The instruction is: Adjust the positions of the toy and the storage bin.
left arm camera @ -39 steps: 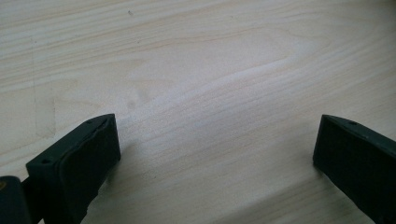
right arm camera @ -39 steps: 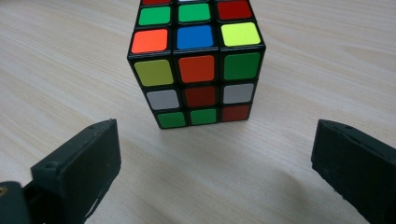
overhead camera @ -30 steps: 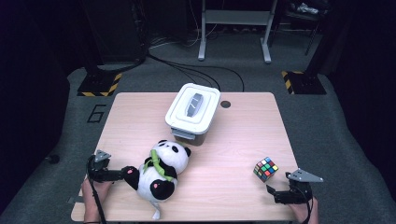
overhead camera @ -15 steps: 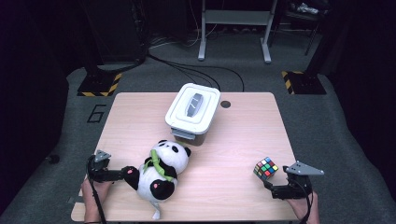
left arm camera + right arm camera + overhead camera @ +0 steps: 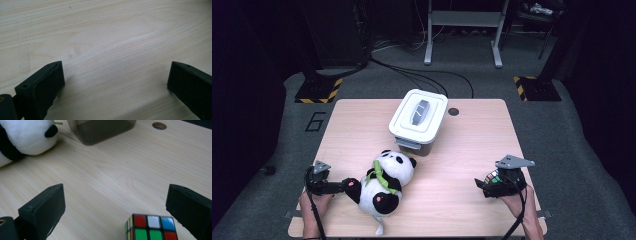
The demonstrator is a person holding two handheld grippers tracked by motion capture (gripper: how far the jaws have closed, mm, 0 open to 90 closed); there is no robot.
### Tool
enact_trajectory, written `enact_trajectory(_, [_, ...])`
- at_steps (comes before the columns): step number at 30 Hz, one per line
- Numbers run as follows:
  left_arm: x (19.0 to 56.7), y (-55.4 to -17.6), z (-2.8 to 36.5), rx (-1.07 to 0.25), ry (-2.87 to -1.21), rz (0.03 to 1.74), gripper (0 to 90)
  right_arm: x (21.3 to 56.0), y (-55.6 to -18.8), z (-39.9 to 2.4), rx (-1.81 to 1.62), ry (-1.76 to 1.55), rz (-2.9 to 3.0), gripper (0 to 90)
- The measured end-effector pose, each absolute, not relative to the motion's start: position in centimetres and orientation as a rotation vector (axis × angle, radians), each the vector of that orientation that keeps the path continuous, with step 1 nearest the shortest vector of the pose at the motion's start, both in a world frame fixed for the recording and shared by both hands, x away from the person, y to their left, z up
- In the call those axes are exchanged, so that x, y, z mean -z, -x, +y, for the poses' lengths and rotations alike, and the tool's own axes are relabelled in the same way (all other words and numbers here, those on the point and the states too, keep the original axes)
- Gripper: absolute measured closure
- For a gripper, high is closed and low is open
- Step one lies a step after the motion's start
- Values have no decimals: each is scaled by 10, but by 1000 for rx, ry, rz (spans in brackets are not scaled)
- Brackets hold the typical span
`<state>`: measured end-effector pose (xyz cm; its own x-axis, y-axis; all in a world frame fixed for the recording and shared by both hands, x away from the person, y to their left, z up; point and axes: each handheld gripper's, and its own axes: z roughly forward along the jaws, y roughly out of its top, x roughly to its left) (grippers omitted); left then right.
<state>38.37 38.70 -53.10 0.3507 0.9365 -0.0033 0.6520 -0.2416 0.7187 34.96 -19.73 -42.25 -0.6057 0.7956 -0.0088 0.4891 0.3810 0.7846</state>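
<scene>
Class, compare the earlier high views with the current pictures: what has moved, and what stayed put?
The right gripper has moved forward and left over the cube, its jaws open around it, not closed. The left gripper, panda and lidded box stayed as they were.

Your right gripper (image 5: 486, 189) has slid left toward the puzzle cube (image 5: 493, 178) — a second ago it sat to the cube's lower right, clear of it. Now the cube sits between the spread jaws, nearer the right one, and from above the gripper partly covers it. The cube itself hasn't shifted.
</scene>
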Motion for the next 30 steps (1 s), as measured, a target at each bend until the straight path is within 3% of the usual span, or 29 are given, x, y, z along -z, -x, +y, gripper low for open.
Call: enact_trajectory(30, [532, -383, 386, -590, -1974, 1364, 23, 397, -414, -101, -1089, -938, 2385, 58])
